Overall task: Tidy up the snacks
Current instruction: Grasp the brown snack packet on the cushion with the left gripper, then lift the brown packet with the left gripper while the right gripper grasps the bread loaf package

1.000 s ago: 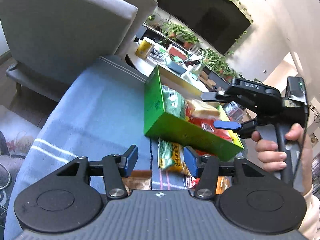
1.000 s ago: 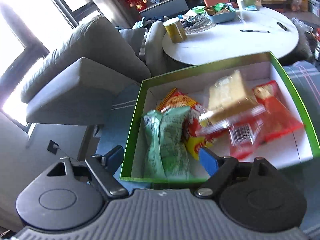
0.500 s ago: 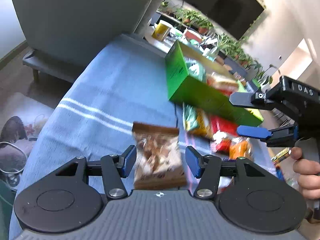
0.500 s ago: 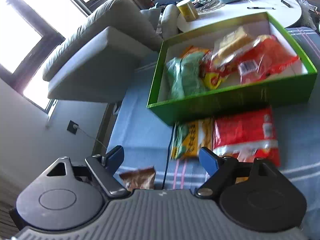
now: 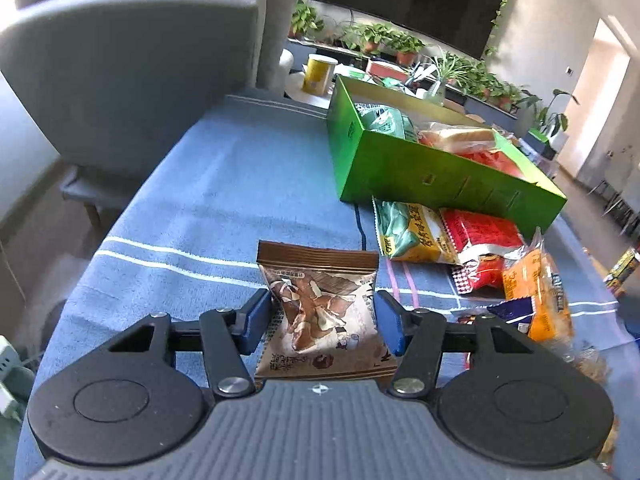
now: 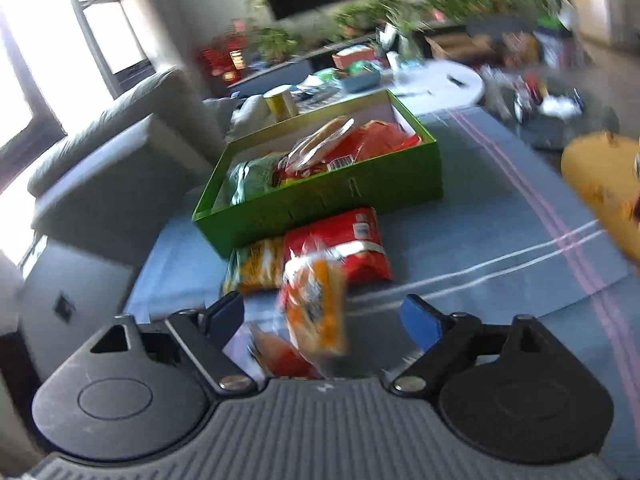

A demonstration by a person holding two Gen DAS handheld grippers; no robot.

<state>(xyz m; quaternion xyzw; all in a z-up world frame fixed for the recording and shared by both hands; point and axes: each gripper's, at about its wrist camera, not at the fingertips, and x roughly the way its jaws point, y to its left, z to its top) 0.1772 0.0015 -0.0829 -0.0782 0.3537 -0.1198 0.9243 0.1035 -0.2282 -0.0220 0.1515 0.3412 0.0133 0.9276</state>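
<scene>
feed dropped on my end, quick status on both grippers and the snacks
Left gripper open, straddling brown snack packet. Right gripper open over orange packet. Green box part-filled. Nothing blocking.

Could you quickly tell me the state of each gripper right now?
Left gripper: open around the brown snack packet.
Right gripper: open, holding nothing.

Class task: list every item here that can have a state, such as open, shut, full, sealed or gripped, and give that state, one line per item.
Green box: open, lidless, partly filled with packets.
Brown snack packet: sealed, flat on the cloth, between the pads.
Left gripper: open, astride the packet.
Right gripper: open, empty.
Orange packet: sealed, blurred.
</scene>
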